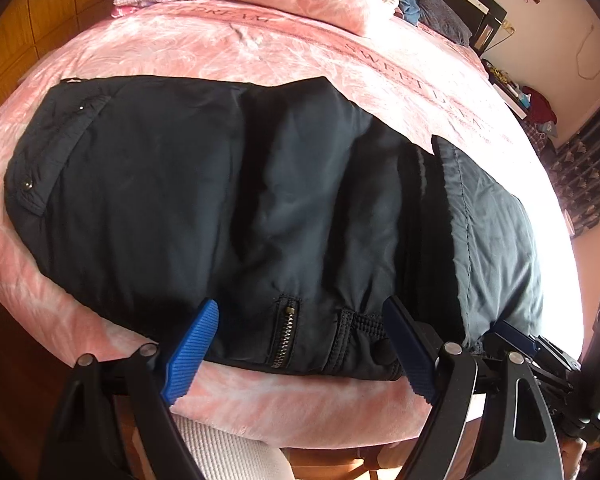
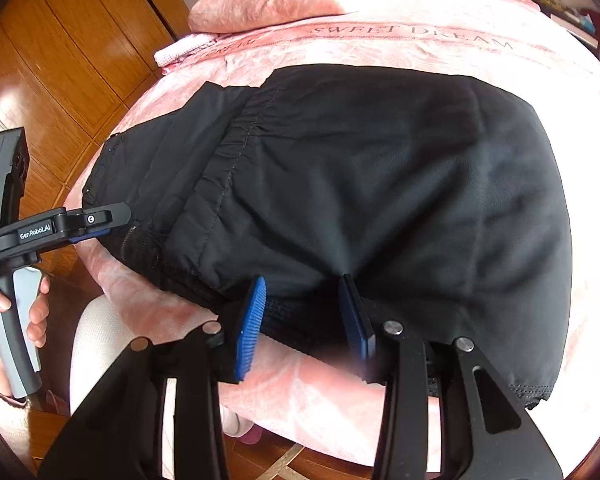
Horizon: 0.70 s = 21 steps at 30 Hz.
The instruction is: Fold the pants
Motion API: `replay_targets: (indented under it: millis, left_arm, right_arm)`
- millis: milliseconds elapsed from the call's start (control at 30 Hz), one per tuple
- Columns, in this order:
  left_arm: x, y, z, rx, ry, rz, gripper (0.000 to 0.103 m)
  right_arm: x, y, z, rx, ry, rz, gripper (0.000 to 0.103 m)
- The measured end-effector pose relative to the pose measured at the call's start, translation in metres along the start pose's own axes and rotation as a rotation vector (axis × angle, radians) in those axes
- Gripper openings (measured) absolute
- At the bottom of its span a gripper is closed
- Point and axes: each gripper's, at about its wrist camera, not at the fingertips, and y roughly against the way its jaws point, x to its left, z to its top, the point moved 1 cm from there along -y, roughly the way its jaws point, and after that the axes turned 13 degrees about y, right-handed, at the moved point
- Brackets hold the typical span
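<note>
Black pants (image 1: 228,200) lie folded lengthwise along the near edge of the bed (image 1: 260,52), on the pink "SWEET DREAM" bedspread (image 2: 420,36). The leg end is already doubled back over the middle; its hem (image 2: 220,172) runs across the stack.

Left tool (image 1: 300,344): spread wide, straddling the near edge by the zip pocket (image 1: 284,332). Nothing gripped, pads clear of the cloth.

Right tool (image 2: 300,320): narrow gap, tips at the near edge of the doubled layer (image 2: 400,200). Cloth sits between the pads, but I don't see them pressing on it. I read that as not holding.

Risks from here:
- The fabric looks slick and puffy. A pinch at the very edge may catch the top layer only, so the lower layers stay behind and the fold shears.
- The near edge sits at the lip of the mattress. A drag toward the person could pull the stack off onto the wooden floor (image 2: 60,80).
- The left tool spans a zip and a strap tab (image 1: 344,336). Close there and a pad may land on hardware and slip.
- The tools are close together, the left one's body (image 2: 40,232) just beside the stack. An uneven lift would skew the stack or make them bump.
- The bedspread is soft, so pressing down buries the tips in it.
</note>
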Motion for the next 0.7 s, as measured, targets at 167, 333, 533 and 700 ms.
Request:
replay_targets:
  millis: [167,333,533,700]
  left_arm:
    - [0.063,0.019,0.0,0.025,0.173,-0.025,0.076]
    - [0.121,0.014,-0.004,0.059,0.36,-0.02,0.066]
    - [0.135,-0.004,0.007,0.092,0.44,-0.103,0.063]
    - [0.14,-0.011,0.019,0.078,0.523,-0.191,0.059]
  right_arm:
    - [0.013,0.016,0.005,-0.067,0.043,0.038,0.039]
    - [0.018,-0.003,0.015,-0.033,0.053,0.047,0.039]
    - [0.012,-0.023,0.017,0.001,0.03,0.043,0.038]
    - [0.011,-0.026,0.014,-0.001,0.036,0.047,0.038]
